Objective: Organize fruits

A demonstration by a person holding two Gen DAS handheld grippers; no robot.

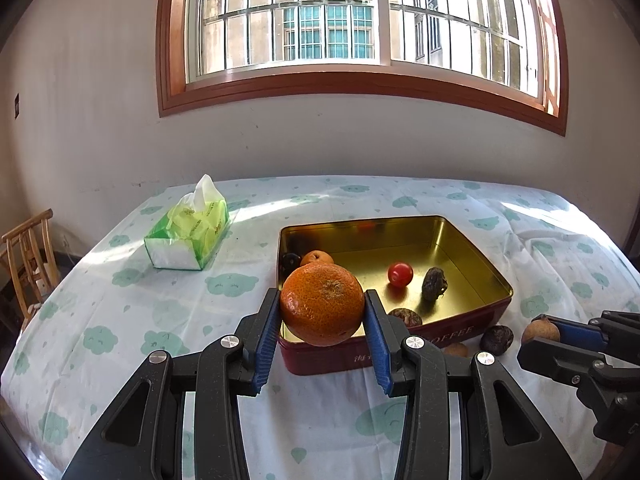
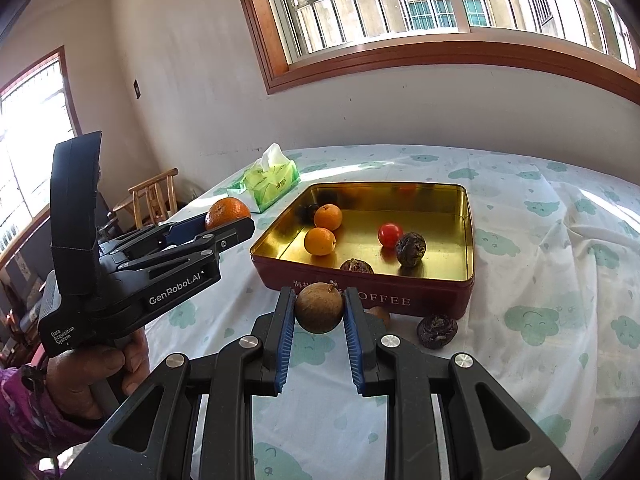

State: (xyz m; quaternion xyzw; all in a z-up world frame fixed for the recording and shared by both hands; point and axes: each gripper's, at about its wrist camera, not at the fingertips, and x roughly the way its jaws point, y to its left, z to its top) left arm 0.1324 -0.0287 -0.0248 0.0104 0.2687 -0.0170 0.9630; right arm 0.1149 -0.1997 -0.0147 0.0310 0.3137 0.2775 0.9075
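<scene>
My left gripper [image 1: 323,312] clamps the big orange [image 1: 322,304] above the tin [image 1: 496,276]'s near-left corner; my right gripper [image 2: 319,314] pinches a small brown fruit [image 2: 319,307] before its near wall. Either round fruit could squirt free and roll off the table.

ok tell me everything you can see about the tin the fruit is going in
The dark red rectangular metal tin sits open, with no lid in sight, on the cloud-print cloth, and is shiny gold inside. Pale lettering ending "OFFEE" runs along its front wall. Inside lie two small oranges, a red cherry tomato, two wrinkled dark fruits and a dark round item in the far corner. More dark and brown fruits lie on the cloth by its front wall. Neither claw touches it.
</scene>
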